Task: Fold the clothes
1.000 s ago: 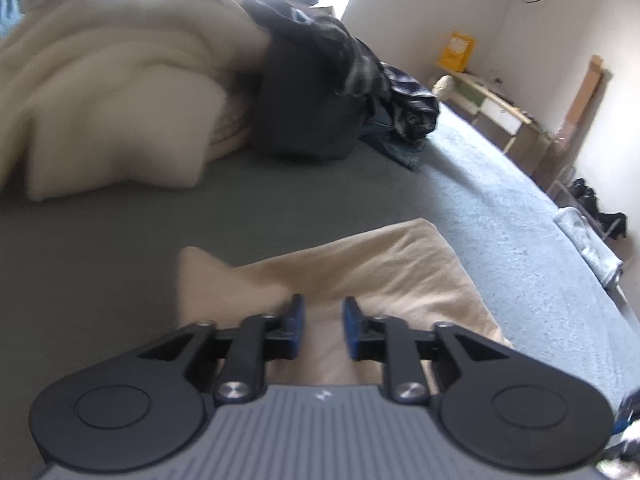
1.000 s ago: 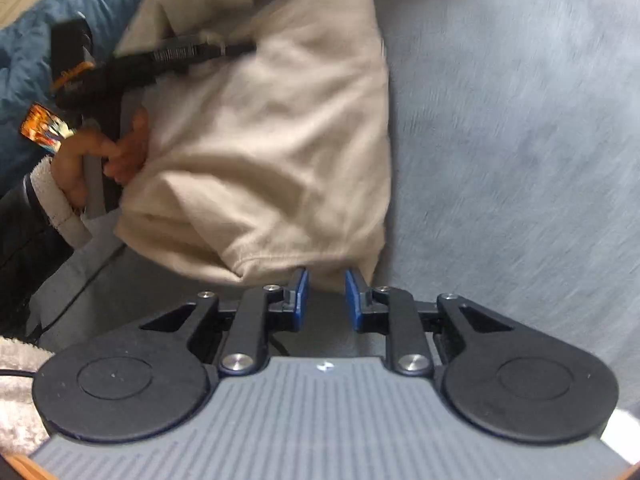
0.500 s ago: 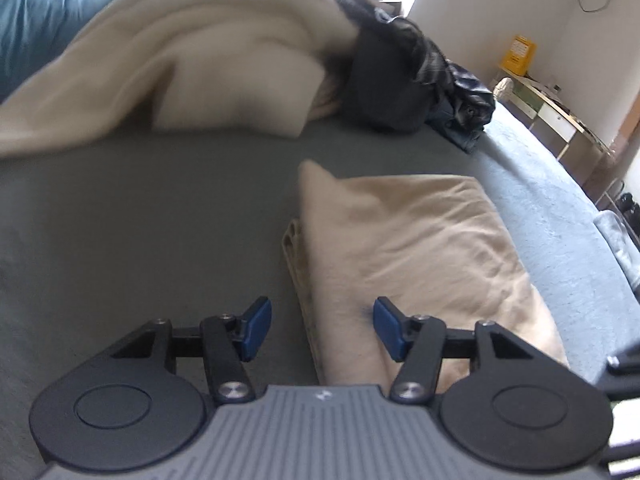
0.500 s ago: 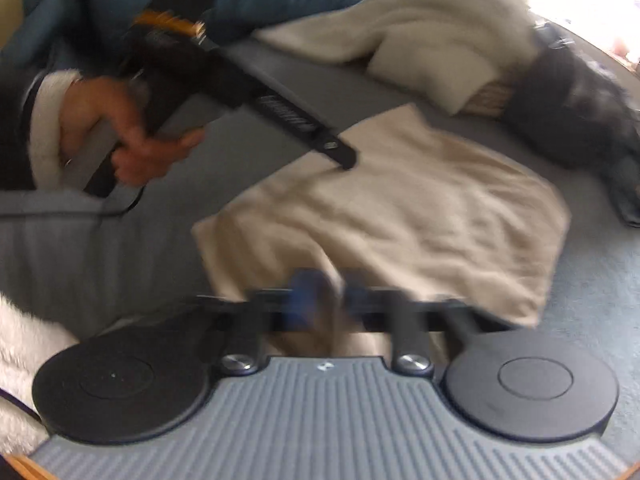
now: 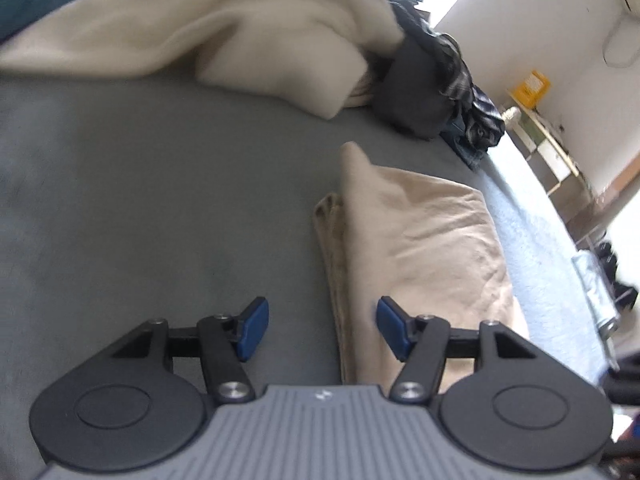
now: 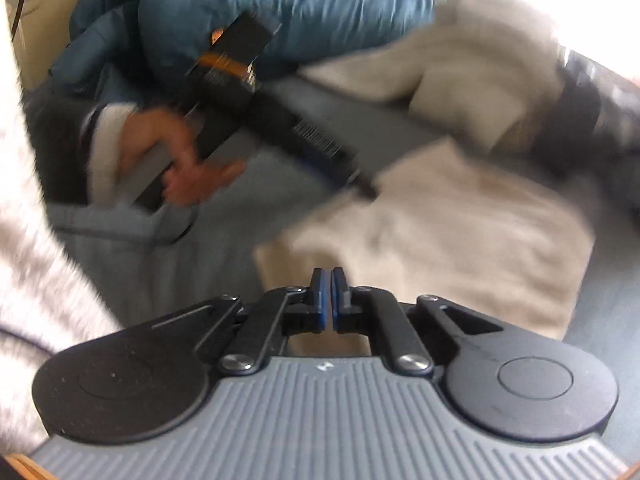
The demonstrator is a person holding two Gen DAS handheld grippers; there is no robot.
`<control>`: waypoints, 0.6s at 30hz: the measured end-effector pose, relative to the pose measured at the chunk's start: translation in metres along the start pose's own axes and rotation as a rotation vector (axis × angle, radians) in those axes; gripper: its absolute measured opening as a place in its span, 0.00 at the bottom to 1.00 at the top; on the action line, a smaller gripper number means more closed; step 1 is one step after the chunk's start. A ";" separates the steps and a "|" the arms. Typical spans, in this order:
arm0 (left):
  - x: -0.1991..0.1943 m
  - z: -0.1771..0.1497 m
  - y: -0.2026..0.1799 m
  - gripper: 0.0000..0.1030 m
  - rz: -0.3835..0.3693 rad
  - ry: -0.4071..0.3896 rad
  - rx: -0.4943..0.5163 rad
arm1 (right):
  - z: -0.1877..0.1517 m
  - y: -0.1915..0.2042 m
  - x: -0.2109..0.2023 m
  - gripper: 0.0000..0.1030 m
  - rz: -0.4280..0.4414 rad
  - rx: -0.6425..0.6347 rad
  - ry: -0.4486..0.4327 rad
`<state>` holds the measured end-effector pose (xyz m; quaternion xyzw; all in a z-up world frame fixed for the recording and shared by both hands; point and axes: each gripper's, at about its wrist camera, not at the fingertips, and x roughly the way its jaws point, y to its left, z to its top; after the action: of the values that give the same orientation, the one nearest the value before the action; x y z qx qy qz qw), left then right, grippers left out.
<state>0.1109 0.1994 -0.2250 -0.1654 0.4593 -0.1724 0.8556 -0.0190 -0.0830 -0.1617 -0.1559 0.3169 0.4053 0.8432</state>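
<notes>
A folded beige garment lies flat on the grey bed, with one corner sticking up at its far end. The left gripper is spread wide above the garment's near left edge, its blue pads holding nothing. The right gripper has its pads pressed together over the near edge of the same garment; no cloth shows between them. In the blurred right wrist view, the person's left hand grips its tool. Beyond the garment sit a cream blanket and a heap of dark clothes.
</notes>
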 end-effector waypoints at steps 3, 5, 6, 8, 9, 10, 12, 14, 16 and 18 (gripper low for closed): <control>-0.012 -0.010 -0.002 0.59 0.017 0.005 0.018 | -0.001 -0.002 0.016 0.09 -0.001 0.022 0.067; -0.021 -0.017 -0.007 0.59 0.030 0.007 0.060 | -0.006 -0.004 0.026 0.10 0.050 0.063 0.141; -0.027 -0.021 -0.011 0.59 0.043 0.006 0.095 | -0.008 -0.004 0.025 0.10 0.080 0.087 0.154; -0.037 -0.029 -0.020 0.59 0.073 0.000 0.174 | -0.012 -0.006 0.008 0.09 0.093 0.157 0.123; -0.042 -0.032 -0.025 0.59 0.082 -0.006 0.210 | -0.015 -0.007 0.000 0.09 0.088 0.195 0.108; -0.047 -0.035 -0.030 0.59 0.086 -0.015 0.246 | -0.018 -0.009 -0.005 0.10 0.080 0.239 0.107; -0.056 -0.041 -0.042 0.62 0.090 -0.033 0.316 | -0.026 -0.014 -0.012 0.10 0.057 0.340 0.138; -0.060 -0.046 -0.056 0.64 0.087 -0.054 0.381 | -0.035 -0.019 -0.015 0.10 0.048 0.462 0.169; -0.063 -0.052 -0.068 0.64 0.090 -0.071 0.442 | -0.047 -0.027 -0.010 0.10 0.120 0.686 0.188; -0.065 -0.060 -0.081 0.64 0.090 -0.085 0.504 | -0.062 -0.028 0.003 0.10 0.175 0.851 0.203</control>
<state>0.0155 0.1491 -0.1732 0.0664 0.3721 -0.2362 0.8952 -0.0208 -0.1306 -0.2100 0.1933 0.5486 0.2914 0.7595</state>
